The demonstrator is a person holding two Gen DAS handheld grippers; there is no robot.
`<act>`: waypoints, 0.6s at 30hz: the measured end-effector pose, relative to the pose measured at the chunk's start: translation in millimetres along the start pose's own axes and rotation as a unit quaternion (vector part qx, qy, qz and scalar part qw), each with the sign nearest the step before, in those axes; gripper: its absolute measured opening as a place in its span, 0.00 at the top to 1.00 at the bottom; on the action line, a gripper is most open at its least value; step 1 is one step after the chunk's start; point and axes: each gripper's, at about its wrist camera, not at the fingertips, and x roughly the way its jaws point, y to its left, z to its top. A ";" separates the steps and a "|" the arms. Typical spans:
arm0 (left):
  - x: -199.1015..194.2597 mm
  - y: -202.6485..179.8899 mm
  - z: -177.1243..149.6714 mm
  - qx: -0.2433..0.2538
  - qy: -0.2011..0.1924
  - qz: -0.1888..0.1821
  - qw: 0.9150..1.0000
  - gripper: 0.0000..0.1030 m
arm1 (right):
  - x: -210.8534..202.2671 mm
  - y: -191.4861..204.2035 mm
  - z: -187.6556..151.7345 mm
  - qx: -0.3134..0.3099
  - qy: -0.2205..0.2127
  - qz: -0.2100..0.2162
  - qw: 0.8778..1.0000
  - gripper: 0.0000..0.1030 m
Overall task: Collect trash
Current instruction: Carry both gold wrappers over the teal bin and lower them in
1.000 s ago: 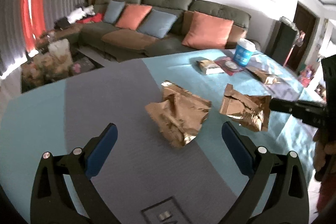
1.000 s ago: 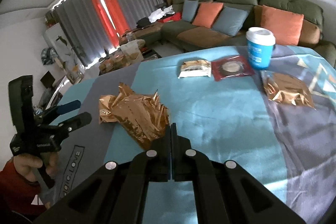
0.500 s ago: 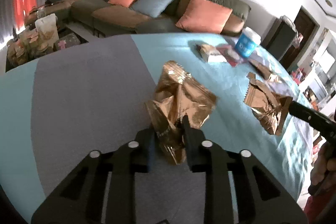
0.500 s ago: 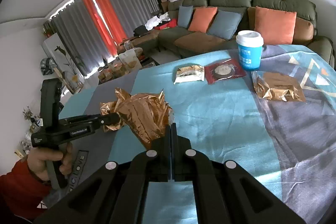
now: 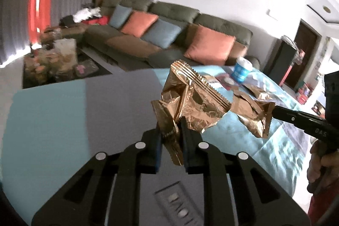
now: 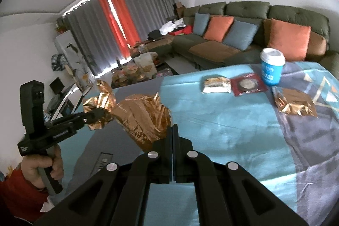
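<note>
Left gripper (image 5: 170, 137): jaws just closing, now clamped on crumpled gold wrapper (image 5: 188, 103), lifted clear of blue-and-grey cloth (image 5: 46, 120). Right gripper (image 6: 172, 135): fingers pressed fully together, pinching edge of second gold wrapper (image 6: 144, 118), also raised off cloth and just right of first wrapper in left wrist view. Both wrappers close together, near cloth's grey stripe, at near end of cloth.

Still lying on cloth, toward its far end by sofa (image 6: 243, 14): flat gold packet (image 6: 293, 102), white-and-gold snack packet (image 6: 216, 85), dark red packet (image 6: 247, 85) touching its right side, blue cup with white lid (image 6: 272, 67) upright just beyond red packet. Flat gold packet nearest cloth's patterned right part, just in front of cup.

Hand (image 6: 40, 166) with red sleeve wrapped round left gripper's handle, off cloth's near left corner. Blur in both views; wrapper print unreadable.
</note>
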 end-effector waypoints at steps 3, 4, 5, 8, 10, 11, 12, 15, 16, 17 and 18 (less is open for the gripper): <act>-31.3 20.4 -4.7 -0.011 -0.019 0.026 0.999 0.85 | 0.3 17.9 3.5 -0.015 -0.003 0.011 1.000 1.00; -39.2 28.5 -6.6 -0.013 -0.021 0.033 0.999 0.85 | 1.4 25.8 5.2 -0.023 -0.003 0.017 1.000 1.00; -48.7 36.7 -9.5 -0.019 -0.025 0.042 0.999 0.85 | 1.8 31.6 5.9 -0.027 -0.004 0.020 0.999 1.00; -76.6 60.2 -18.3 -0.035 -0.035 0.063 0.997 0.85 | 2.2 53.1 8.5 -0.044 -0.006 0.033 0.998 1.00; -96.4 72.0 -24.8 -0.043 -0.045 0.077 0.995 0.85 | 3.4 68.5 8.9 -0.057 -0.005 0.040 0.998 1.00; -106.1 77.3 -28.2 -0.046 -0.050 0.084 0.994 0.85 | 4.3 76.7 9.3 -0.063 -0.005 0.046 0.997 1.00; -113.4 81.8 -30.9 -0.048 -0.052 0.088 0.994 0.85 | 5.7 85.6 9.8 -0.070 -0.004 0.051 0.996 1.00; -147.1 99.0 -40.9 -0.057 -0.067 0.109 0.990 0.85 | 9.1 110.4 10.3 -0.088 -0.002 0.068 0.994 1.00; -156.2 103.4 -44.1 -0.059 -0.072 0.115 0.989 0.85 | 10.1 117.8 10.6 -0.093 -0.002 0.073 0.993 1.00; -168.4 109.2 -48.4 -0.063 -0.077 0.124 0.987 0.85 | 12.7 127.8 11.1 -0.099 0.000 0.081 0.992 1.00; -176.9 113.5 -51.4 -0.066 -0.080 0.129 0.986 0.85 | 14.5 135.9 10.9 -0.103 0.001 0.087 0.991 1.00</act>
